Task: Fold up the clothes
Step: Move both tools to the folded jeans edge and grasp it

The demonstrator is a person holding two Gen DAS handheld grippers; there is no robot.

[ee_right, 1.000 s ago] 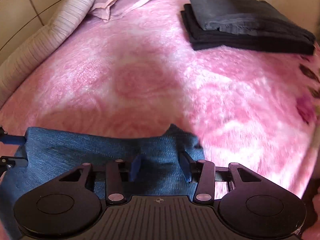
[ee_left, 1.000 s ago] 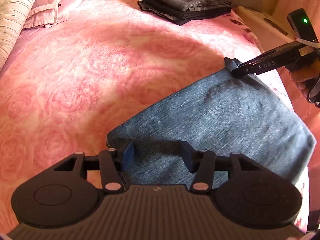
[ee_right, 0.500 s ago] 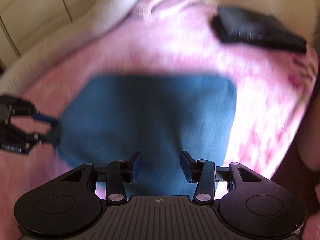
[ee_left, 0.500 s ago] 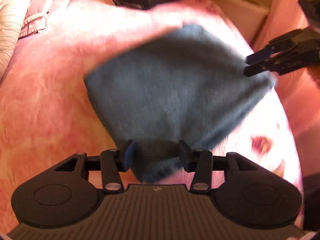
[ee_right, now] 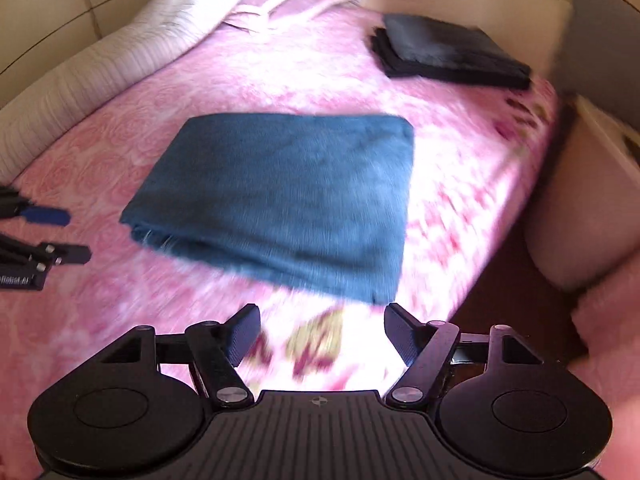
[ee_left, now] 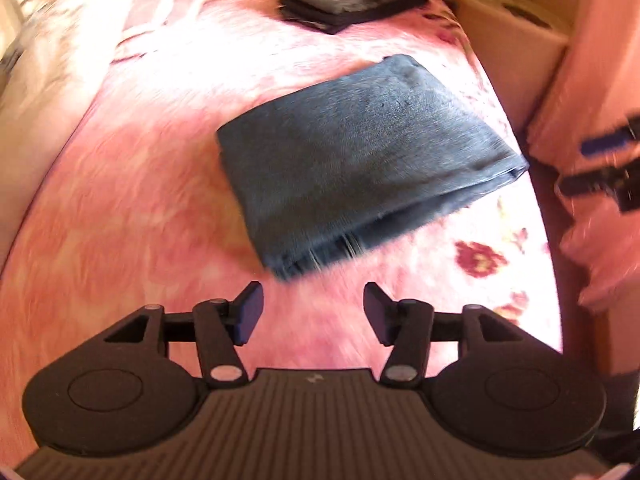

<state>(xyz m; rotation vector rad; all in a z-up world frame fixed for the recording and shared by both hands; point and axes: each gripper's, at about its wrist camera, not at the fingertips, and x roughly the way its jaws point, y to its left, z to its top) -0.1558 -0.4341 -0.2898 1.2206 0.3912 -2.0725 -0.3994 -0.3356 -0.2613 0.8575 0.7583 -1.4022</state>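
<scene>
A blue denim garment (ee_left: pixel 360 152) lies folded in a flat rectangle on the pink bed; it also shows in the right wrist view (ee_right: pixel 276 200). My left gripper (ee_left: pixel 312 312) is open and empty, held just short of the garment's near corner. My right gripper (ee_right: pixel 322 334) is open and empty, a little back from the garment's near edge. The right gripper shows blurred at the right edge of the left wrist view (ee_left: pixel 600 168). The left gripper shows at the left edge of the right wrist view (ee_right: pixel 44 236).
A stack of dark folded clothes (ee_left: pixel 352 0) sits at the far end of the bed (ee_right: pixel 452 50). Pillows and a striped bolster (ee_right: pixel 120 60) lie along the far left side. A beige box (ee_left: pixel 508 44) stands beyond the bed's right edge.
Both grippers let go of the denim and drew back from it. The garment now lies folded on the bed, and both jaws stand wider open.
</scene>
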